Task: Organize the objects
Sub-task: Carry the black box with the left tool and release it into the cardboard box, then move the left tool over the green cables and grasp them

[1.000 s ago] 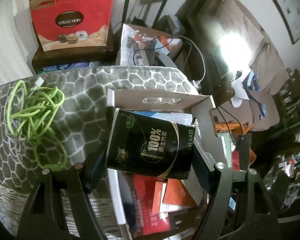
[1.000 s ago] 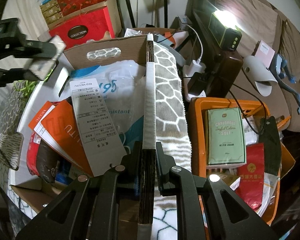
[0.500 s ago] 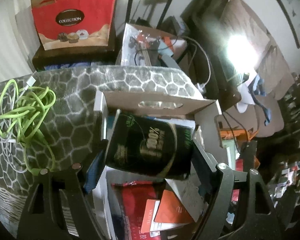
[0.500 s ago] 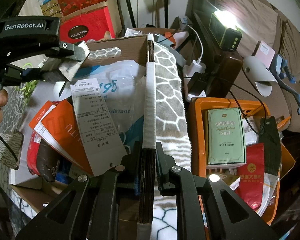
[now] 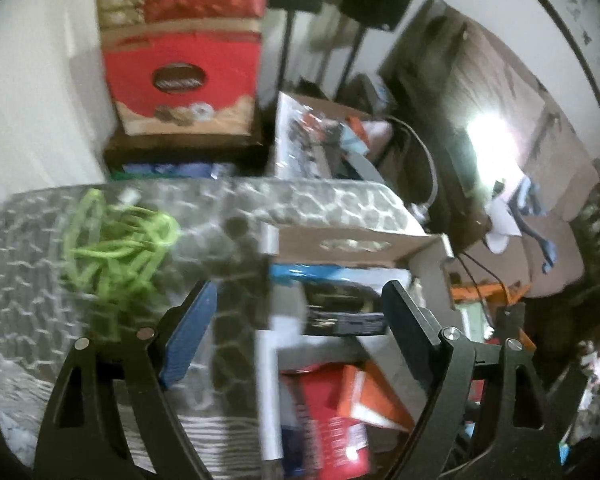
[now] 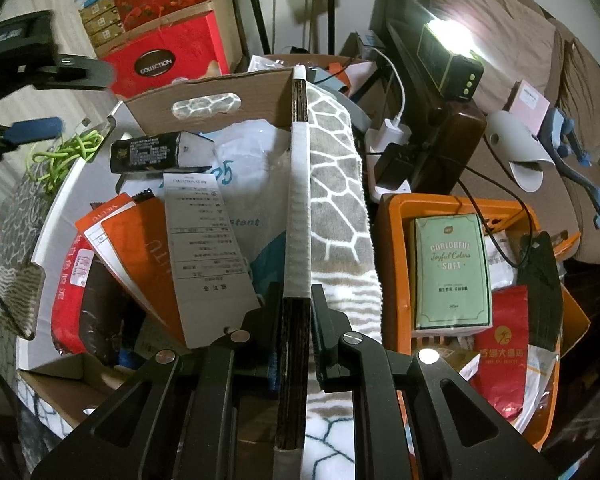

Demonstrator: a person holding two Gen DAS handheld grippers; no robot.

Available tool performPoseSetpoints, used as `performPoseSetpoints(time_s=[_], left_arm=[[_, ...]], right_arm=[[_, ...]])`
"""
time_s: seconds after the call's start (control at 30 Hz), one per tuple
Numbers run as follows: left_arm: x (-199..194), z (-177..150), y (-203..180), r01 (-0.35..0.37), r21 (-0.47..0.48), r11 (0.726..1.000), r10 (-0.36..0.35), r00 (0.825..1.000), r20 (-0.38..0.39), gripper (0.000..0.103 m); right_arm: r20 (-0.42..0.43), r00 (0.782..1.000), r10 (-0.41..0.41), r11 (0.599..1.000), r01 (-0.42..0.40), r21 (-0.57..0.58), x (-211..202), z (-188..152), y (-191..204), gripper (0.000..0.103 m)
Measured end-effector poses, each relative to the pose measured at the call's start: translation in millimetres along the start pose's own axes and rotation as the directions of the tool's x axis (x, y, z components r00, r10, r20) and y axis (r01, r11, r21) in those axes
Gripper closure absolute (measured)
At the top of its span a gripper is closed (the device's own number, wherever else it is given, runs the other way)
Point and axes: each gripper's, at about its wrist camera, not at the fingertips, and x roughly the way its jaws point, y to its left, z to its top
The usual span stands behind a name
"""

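A black tissue pack (image 6: 160,153) lies inside the open cardboard box (image 6: 204,92), at its far left on a white bag; it also shows in the left wrist view (image 5: 342,310), blurred. My left gripper (image 5: 296,316) is open and empty above the box's left wall; it appears in the right wrist view (image 6: 40,100) at upper left. My right gripper (image 6: 296,300) is shut on the box's right wall (image 6: 298,200), edge-on between the jaws. A green cable (image 5: 116,240) lies tangled on the patterned blanket left of the box.
The box holds orange and red packets (image 6: 140,240) and a white label sheet (image 6: 204,248). An orange crate (image 6: 396,216) with a green tissue pack (image 6: 452,272) stands right of it. Red gift boxes (image 6: 160,60) stack behind. A lamp (image 6: 452,60) and chargers sit at back right.
My left gripper has opened and let go of the black tissue pack, which now lies in the box. The left gripper has drawn back to the left. My right gripper has not moved.
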Motion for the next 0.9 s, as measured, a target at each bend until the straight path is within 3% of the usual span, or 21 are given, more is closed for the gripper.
performPoseSetpoints(time_s=[0.17, 0.37, 0.67, 0.9], left_arm=[[-23.5, 7.9, 37.8, -0.084, -0.031, 0.996, 0.085, 0.995, 0.048, 0.02], [-32.6, 11.7, 88.2, -0.181, -0.055, 0.982, 0.184, 0.982, 0.051, 0.02], [-28.8, 6.6, 160.8, -0.21, -0.072, 0.975, 0.211, 0.977, 0.005, 0.02], [-14.3, 10.3, 191.0, -0.153, -0.08, 0.985, 0.151, 0.988, -0.026, 0.019]], right_arm=[[0.0, 1.0, 0.0, 1.0, 0.0, 0.0, 0.1, 0.0, 0.0, 0.09], [-0.001, 1.0, 0.0, 1.0, 0.0, -0.001, 0.1, -0.3, 0.0, 0.09], [-0.001, 1.0, -0.003, 1.0, 0.003, -0.002, -0.4, -0.6, 0.2, 0.09], [-0.001, 1.0, -0.011, 1.0, 0.011, -0.005, -3.6, 0.1, 1.0, 0.09]])
